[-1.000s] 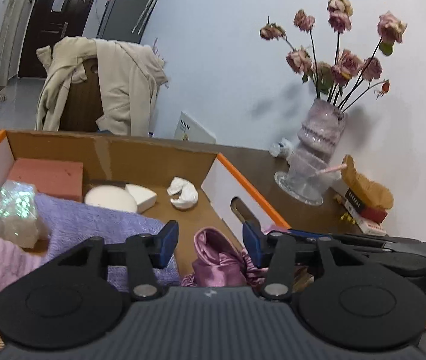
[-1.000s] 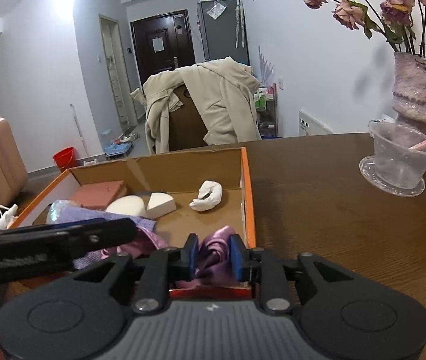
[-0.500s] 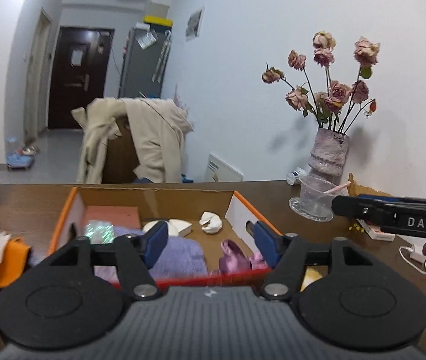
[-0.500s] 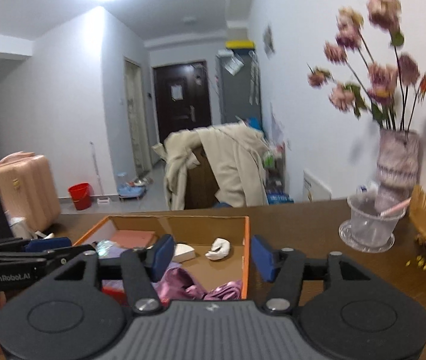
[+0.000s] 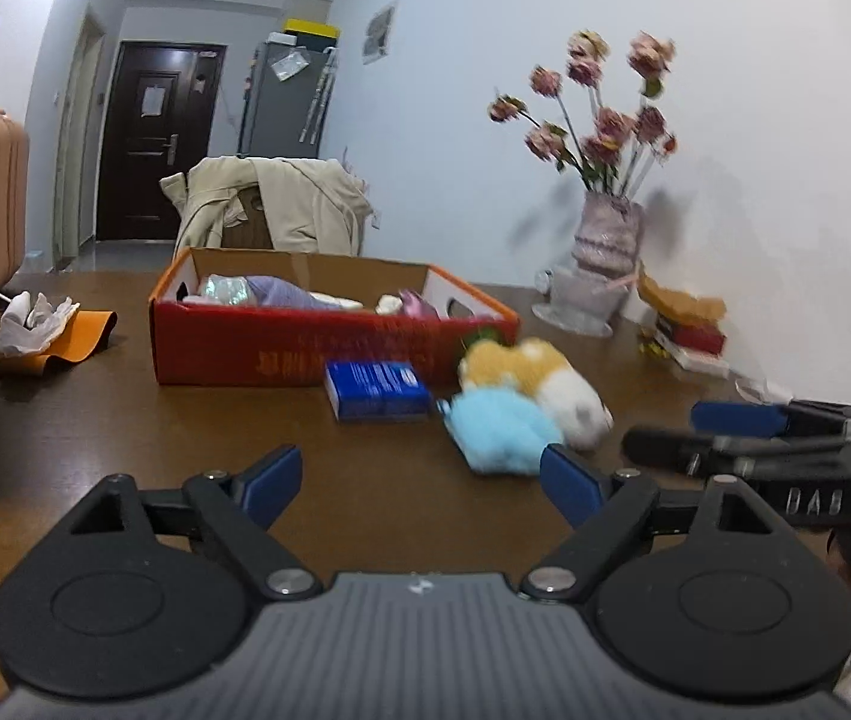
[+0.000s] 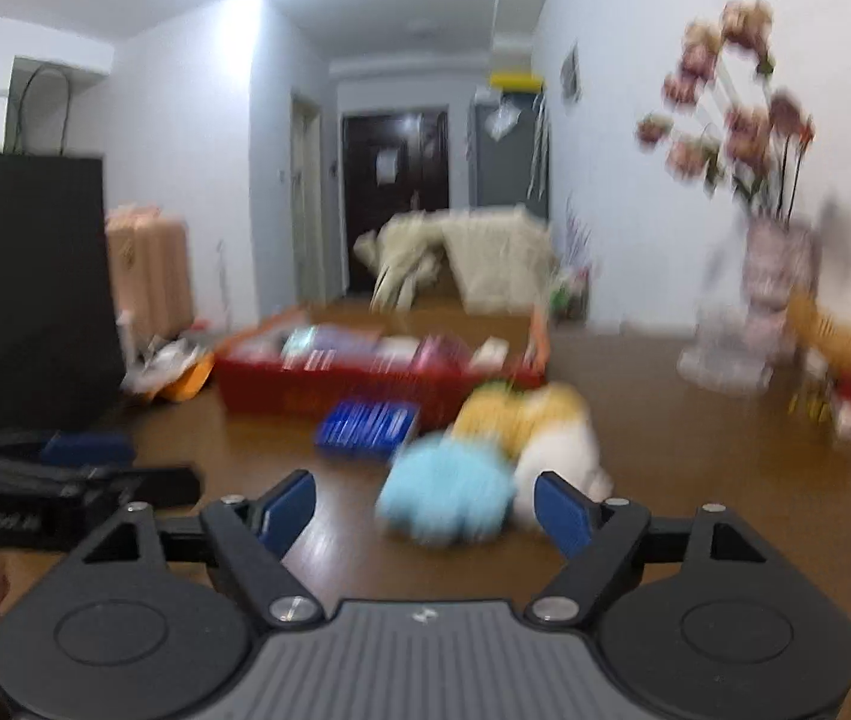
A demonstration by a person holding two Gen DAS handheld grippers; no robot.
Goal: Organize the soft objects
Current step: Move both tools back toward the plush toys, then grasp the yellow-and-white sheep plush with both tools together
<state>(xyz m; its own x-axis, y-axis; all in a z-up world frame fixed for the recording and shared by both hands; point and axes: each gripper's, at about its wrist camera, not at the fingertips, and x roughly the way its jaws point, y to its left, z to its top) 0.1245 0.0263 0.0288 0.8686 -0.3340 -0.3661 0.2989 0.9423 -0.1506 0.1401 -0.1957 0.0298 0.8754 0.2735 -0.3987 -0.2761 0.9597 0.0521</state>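
A: Starting at the left: both claws now sit well back from the red box (image 5: 329, 339). A second ago they were right over its open top, the right one closed narrow around the pink satin cloth.

B: And that cloth?

A: It lies inside the box, a pink scrap (image 5: 416, 304) showing above the near wall beside the purple towel (image 5: 281, 294). So that piece looks delivered. The left gripper (image 5: 419, 480) has just been opening and stands wide, nothing between its blue pads, only bare table (image 5: 185, 432).

B: What waits in the middle?

A: A blue packet (image 5: 377, 390) lies just in front of the box; to its right the light blue fluffy piece (image 5: 503, 429) touches the yellow and white plush toy (image 5: 539, 381). Both are outside the box.

B: The right claw?

A: The right gripper (image 6: 425, 507) has also just been opening; it is wide and empty, with the fluffy piece just ahead of its fingers. I judge one of those two soft things is next.
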